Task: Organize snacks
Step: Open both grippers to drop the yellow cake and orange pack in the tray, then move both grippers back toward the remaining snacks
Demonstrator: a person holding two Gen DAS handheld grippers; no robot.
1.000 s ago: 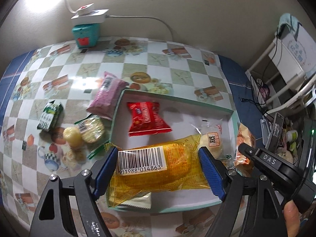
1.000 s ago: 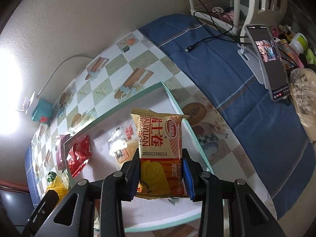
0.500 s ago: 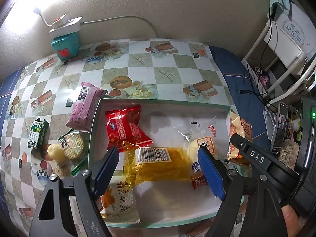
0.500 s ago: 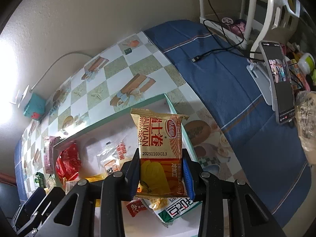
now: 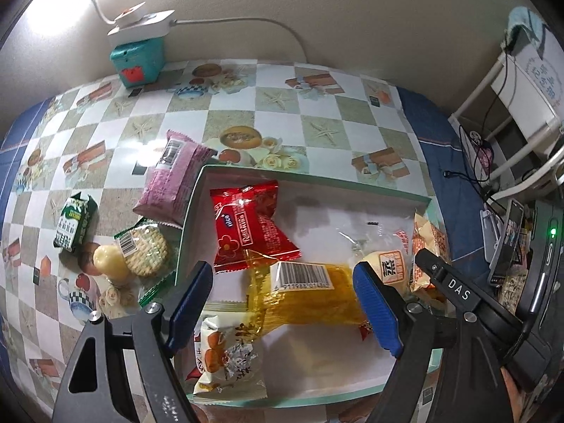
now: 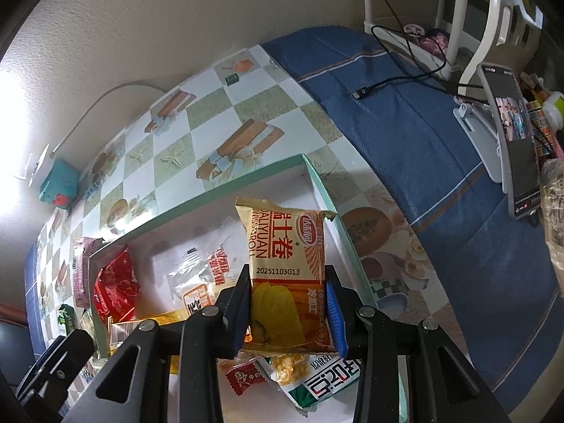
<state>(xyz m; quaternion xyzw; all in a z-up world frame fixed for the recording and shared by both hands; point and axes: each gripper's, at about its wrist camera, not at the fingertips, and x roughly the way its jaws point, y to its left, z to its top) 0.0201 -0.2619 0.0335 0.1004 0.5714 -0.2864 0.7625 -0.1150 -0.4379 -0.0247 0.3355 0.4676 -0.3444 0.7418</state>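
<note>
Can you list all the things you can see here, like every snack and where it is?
box: 1, green rim, white inside, on the checked tablecloth
red snack packet: 1, in box, far left
yellow barcoded packet: 1, in box, middle
clear-wrapped bun: 1, in box, right
white pastry packet: 1, in box, near corner
pink packet: 1, leaning on the box's left wall, outside
green carton: 1, on tablecloth, left
round cracker pack: 1, beside the box
teal box: 1, by the wall
phone: 1, on a stand, right
Swiss roll packet: 1, orange, in right hand-held gripper
left hand-held gripper: 1, blue pads, open above box
</note>
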